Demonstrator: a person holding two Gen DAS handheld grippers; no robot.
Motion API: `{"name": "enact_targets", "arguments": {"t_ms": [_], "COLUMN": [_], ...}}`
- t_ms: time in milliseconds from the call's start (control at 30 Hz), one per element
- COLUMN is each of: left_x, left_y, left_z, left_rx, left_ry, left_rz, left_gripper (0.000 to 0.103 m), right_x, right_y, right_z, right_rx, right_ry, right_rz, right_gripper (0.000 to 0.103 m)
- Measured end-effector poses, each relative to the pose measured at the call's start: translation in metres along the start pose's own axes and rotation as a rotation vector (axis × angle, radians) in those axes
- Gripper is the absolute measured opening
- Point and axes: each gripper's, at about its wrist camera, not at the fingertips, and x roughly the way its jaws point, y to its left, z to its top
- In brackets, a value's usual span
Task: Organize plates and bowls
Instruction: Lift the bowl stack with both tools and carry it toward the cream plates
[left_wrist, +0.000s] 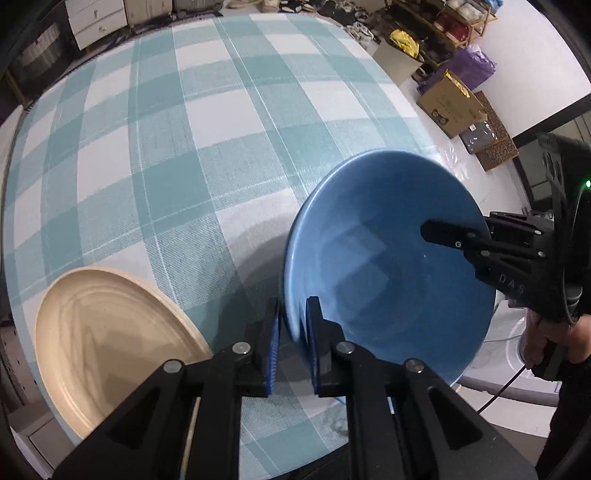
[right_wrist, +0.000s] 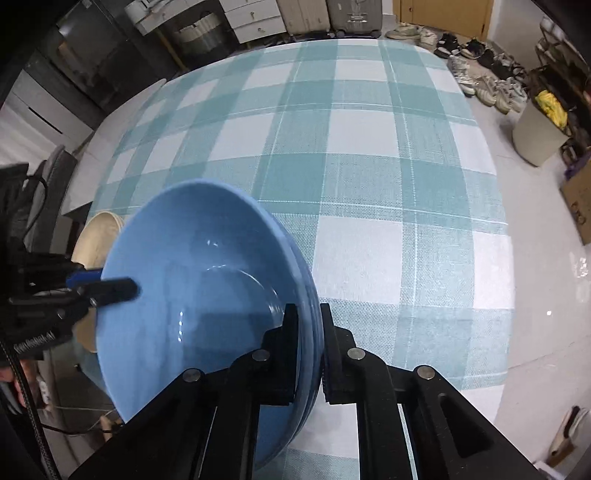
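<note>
A blue bowl (left_wrist: 388, 266) is held tilted above the checked tablecloth (left_wrist: 184, 147) by both grippers. My left gripper (left_wrist: 293, 325) is shut on its near rim. My right gripper (right_wrist: 308, 328) is shut on the opposite rim, and in the right wrist view the blue bowl (right_wrist: 199, 295) looks like a stack of nested blue bowls. The right gripper shows in the left wrist view (left_wrist: 454, 236), one finger inside the bowl. The left gripper shows in the right wrist view (right_wrist: 107, 286). A beige plate (left_wrist: 110, 354) lies at the table's left edge; the right wrist view (right_wrist: 96, 236) shows it behind the bowl.
The teal and white checked cloth (right_wrist: 369, 166) covers the table. Cardboard boxes (left_wrist: 450, 103), shoes (right_wrist: 480, 74) and drawers (right_wrist: 251, 18) stand on the floor around the table. A white appliance (left_wrist: 509, 354) sits below the table's right side.
</note>
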Motion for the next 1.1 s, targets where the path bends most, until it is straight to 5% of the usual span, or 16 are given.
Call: {"name": "enact_targets", "arguments": {"t_ms": [467, 800, 1100], "left_x": [0.026, 0.038, 0.034], "left_y": [-0.018, -0.030, -0.025], "left_z": [0.007, 0.007, 0.006], "left_rx": [0.031, 0.069, 0.029], "left_ry": [0.103, 0.163, 0.191], "left_rz": [0.041, 0.121, 0.088], "left_gripper": [0.024, 0.018, 0.016], "right_x": [0.016, 0.022, 0.019], "right_y": [-0.010, 0.001, 0.004], "right_z": [-0.005, -0.010, -0.009], "right_rx": [-0.032, -0.098, -0.092], "right_ry": [0.063, 0.105, 0.122], "right_rz": [-0.006, -0.052, -0.083], "right_gripper": [0.014, 0.015, 0.015]}}
